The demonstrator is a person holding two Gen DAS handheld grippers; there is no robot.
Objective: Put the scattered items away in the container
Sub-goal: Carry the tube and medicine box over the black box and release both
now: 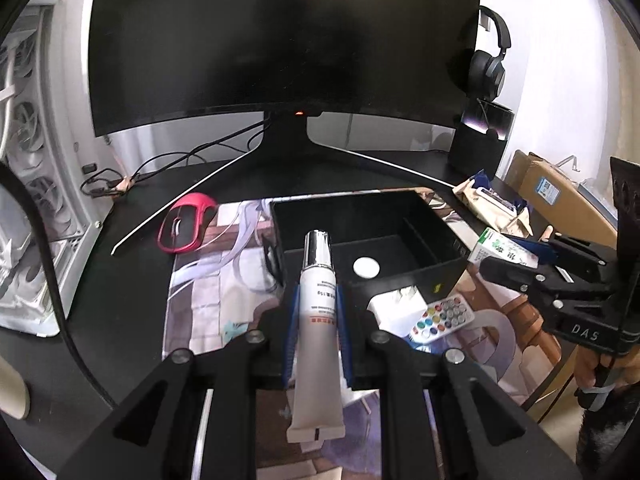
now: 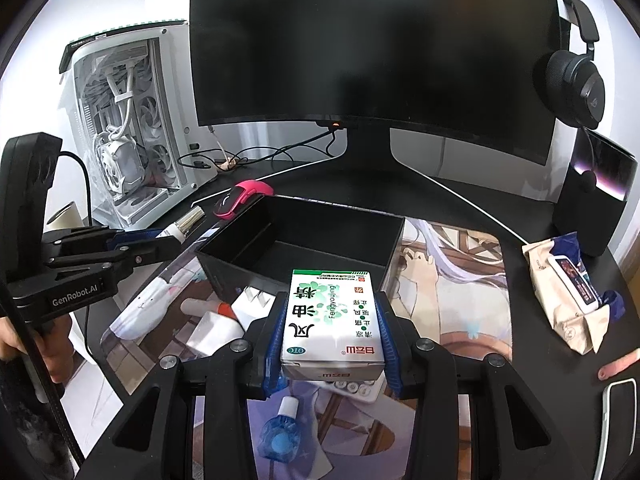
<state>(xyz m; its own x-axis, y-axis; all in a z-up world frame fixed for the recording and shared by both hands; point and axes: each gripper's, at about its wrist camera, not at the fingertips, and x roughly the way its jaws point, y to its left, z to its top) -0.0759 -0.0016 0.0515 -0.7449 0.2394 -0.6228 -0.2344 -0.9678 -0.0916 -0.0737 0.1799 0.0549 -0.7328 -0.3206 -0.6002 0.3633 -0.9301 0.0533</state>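
Observation:
My left gripper (image 1: 318, 304) is shut on a white cream tube (image 1: 318, 320) with a silver cap, held above the desk mat just before the black open box (image 1: 448, 236). A small white round lid (image 1: 366, 267) lies inside that box. My right gripper (image 2: 332, 332) is shut on a white and green medicine carton (image 2: 332, 316), near the black box (image 2: 396, 240). From the left wrist view the right gripper (image 1: 494, 258) with the carton (image 1: 500, 250) sits at the box's right corner. A colour-button remote (image 1: 442, 318), a white block (image 1: 396, 306) and a blue dropper bottle (image 2: 278, 434) lie on the mat.
A large dark monitor (image 1: 280, 40) stands behind the box. A pink mouse (image 1: 184, 224) lies to the left, a white computer case (image 2: 128, 132) beyond it. A wet-wipe pack (image 2: 572, 292) lies on the right, headphones (image 2: 576, 80) hang above a black speaker (image 2: 596, 204).

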